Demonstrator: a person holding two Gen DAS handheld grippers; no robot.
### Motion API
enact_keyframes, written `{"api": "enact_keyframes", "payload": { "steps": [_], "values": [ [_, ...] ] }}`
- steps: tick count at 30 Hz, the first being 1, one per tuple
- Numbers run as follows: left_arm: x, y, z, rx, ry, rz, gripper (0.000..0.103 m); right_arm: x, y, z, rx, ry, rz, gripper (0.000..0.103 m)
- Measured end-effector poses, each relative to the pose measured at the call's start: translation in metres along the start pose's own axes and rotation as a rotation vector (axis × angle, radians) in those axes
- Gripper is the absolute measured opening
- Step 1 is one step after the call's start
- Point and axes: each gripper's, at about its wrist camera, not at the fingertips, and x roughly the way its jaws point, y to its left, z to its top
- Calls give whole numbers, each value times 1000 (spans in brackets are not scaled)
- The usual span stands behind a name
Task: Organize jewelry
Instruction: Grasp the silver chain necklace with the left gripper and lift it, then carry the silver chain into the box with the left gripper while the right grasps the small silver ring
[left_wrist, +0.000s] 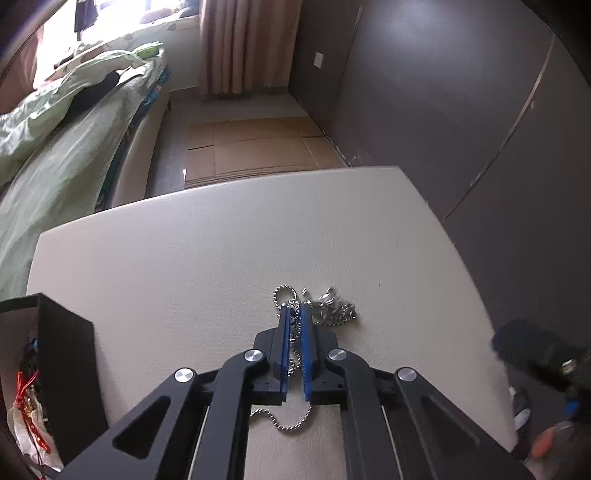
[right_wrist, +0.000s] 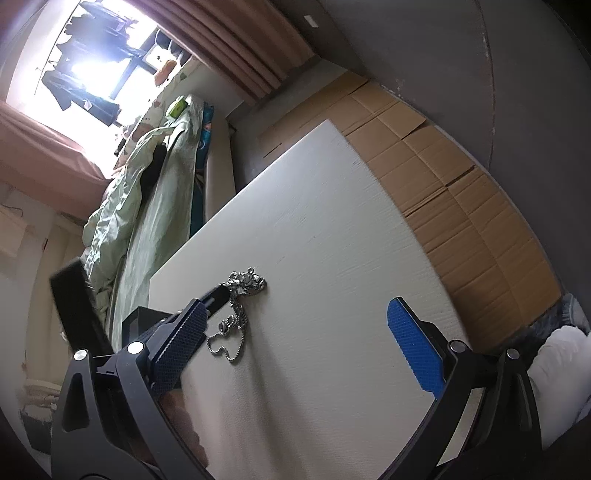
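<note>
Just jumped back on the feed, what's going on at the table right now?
The left gripper has shut on the silver chain, which lies in a heap on the white table; part of the chain runs between the blue pads and trails back under the gripper. It has not been lifted yet. The right gripper hangs open over the table, holding nothing. A black box with red-corded items inside stands at the table's left edge, seemingly where the jewelry goes.
</note>
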Motion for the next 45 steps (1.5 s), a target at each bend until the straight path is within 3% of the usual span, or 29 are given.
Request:
{"api": "enact_keyframes", "payload": {
  "steps": [8,17,22,25,35,45],
  "values": [
    [-49,10,6,-58,-69,-83,2,9,6,-2,-8,21,0,98],
    [-128,14,20,-73,-207,-112,2,24,20,-5,-41,51,25,94],
    [-179,23,31,-83,-288,-100,2,34,36,-8,-112,77,49,64],
    [-212,27,38,-81,-336,-86,2,39,49,-12,-182,84,51,54],
    [-303,40,61,-63,-464,-31,2,64,89,-37,-423,97,15,46],
    [-359,73,77,-75,-536,76,1,100,113,-66,-668,73,-123,43]
  ]
}}
